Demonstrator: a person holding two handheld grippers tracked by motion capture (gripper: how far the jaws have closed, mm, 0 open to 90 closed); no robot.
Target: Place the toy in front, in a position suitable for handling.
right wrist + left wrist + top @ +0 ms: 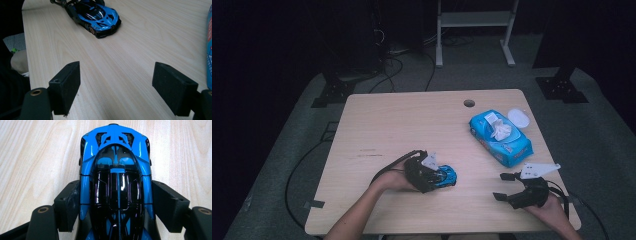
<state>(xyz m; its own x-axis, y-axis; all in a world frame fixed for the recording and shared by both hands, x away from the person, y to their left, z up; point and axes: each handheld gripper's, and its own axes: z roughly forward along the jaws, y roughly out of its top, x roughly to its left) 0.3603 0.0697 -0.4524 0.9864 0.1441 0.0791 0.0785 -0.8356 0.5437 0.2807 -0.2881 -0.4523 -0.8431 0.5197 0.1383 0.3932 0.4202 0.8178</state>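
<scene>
Left gripper view looks straight down the roof of the blue toy car (116, 182), which sits between the two black pads (68, 203). The left pad lies against the car's flank; at the right one I cannot tell whether a sliver of space is left, so the left gripper (116, 206) reads as closed on the car, or all but. No earlier picture is needed to judge the step: this looks like the grasp of the car, made while it stands on its wheels on the table (382, 125).

From the high view, the car (446, 176) lies at about 6 o'clock on the tabletop, just left of centre near the front edge, with the left gripper (432, 175) over its rear. The right gripper (507, 186) rests at roughly 4 o'clock, jaws spread wide with nothing between them. A blue wipes pack (501, 137) lies at 2 o'clock, its white lid (518, 118) just beyond.

Next, I judge, the pads must press firmly before any lift, since the glossy body could slip.
</scene>
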